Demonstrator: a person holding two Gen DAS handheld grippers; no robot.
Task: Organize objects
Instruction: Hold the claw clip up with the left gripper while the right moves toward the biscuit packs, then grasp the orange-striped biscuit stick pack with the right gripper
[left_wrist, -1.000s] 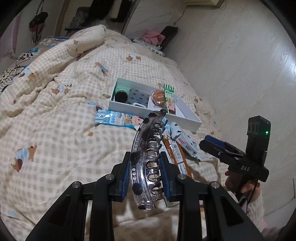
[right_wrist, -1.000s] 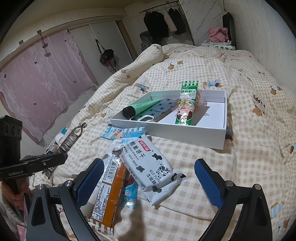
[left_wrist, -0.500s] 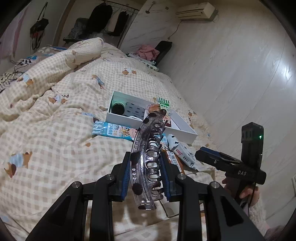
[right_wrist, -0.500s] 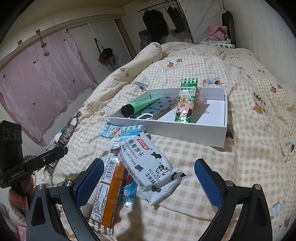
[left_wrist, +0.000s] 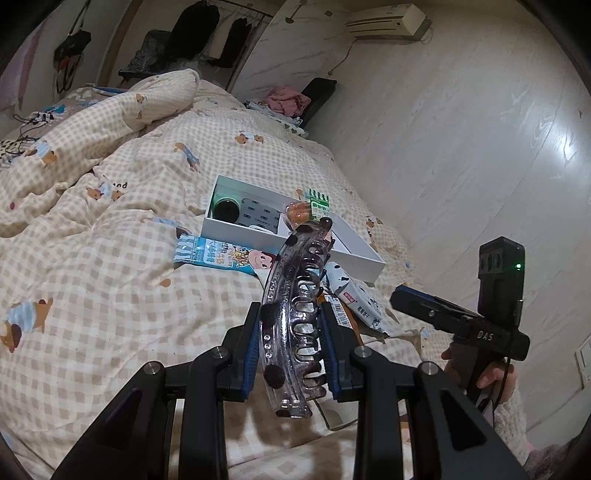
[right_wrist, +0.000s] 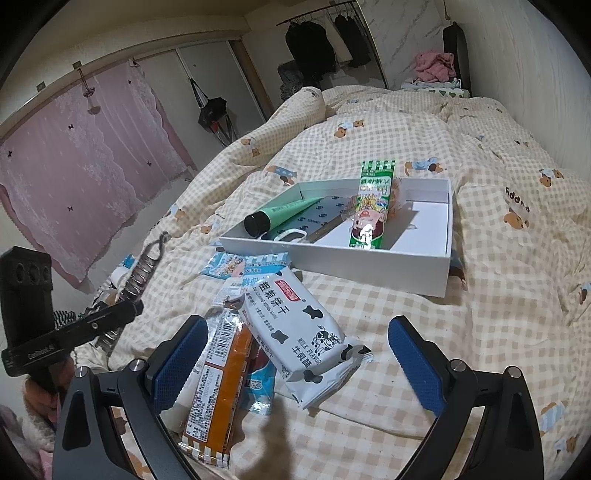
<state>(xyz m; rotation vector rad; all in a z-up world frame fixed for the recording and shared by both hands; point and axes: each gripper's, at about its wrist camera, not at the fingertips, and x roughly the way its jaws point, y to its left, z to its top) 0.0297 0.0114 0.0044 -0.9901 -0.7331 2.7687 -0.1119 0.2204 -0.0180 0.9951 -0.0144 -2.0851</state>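
I see the smoky clear hair claw (left_wrist: 295, 314) standing on end above the bed. The white box (right_wrist: 332, 264) at 12 o'clock holds a green tube (right_wrist: 280, 214) and green snack pack (right_wrist: 371, 208). Milk biscuits (right_wrist: 299, 332) and an orange bar (right_wrist: 218, 398) lie at 6 o'clock of it.

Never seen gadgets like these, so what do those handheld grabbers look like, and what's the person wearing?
Each gripper is matte black, forked, with silver bolts and blue ribbed pads. Pistol-style handles carry boxy black tops, one showing a green light. A fuzzy pale-pink sleeve covers the right wrist.
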